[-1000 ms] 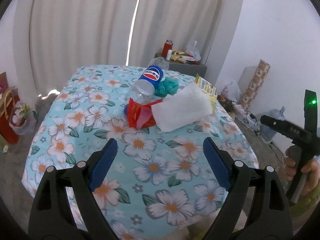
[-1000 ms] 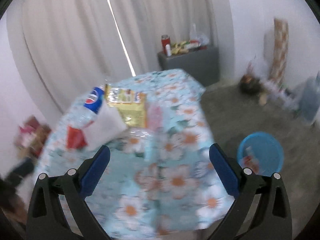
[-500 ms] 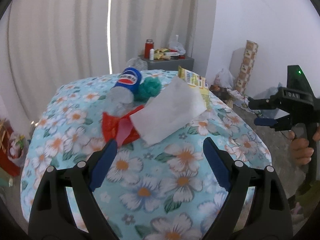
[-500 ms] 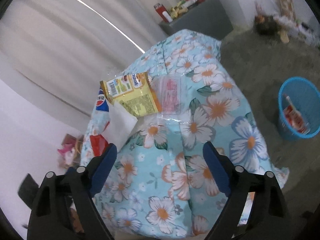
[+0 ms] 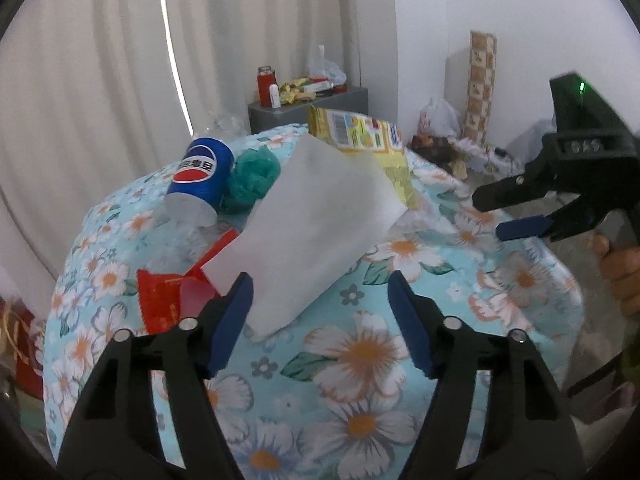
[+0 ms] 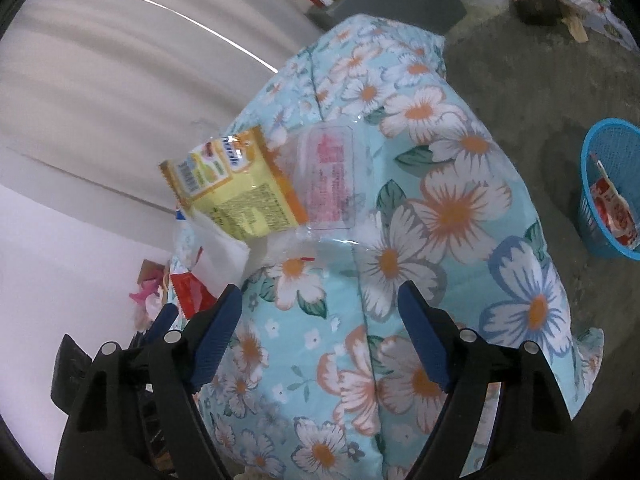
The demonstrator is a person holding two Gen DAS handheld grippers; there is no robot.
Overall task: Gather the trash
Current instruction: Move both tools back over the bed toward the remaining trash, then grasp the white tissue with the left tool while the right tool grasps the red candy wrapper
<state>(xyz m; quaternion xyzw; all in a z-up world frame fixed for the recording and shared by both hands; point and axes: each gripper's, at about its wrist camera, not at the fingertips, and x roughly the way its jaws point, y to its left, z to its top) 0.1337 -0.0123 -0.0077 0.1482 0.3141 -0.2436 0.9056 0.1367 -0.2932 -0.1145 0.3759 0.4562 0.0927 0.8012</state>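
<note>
Floral desk (image 5: 360, 352) clutter overlaps; our left claw (image 5: 320, 300), spread and closing emptily, may snag the white sheet (image 5: 316, 232) plus red wrapper (image 5: 176, 296).

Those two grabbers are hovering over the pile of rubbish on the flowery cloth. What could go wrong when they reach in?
The white tissue overlaps the red wrapper and yellow packet, so one pinch may drag its neighbours along. The bottle lies on its side and could roll. The blue basket stands on the floor apart from the table, so light scraps might drop short.

Left hand-held gripper (image 5: 320, 300) angles downward, its jaws just narrowing on nothing, while the right hand-held gripper (image 6: 320, 320) tilts down too, jaws apart and empty, fingers (image 5: 618, 270) wrapping its handle.
</note>
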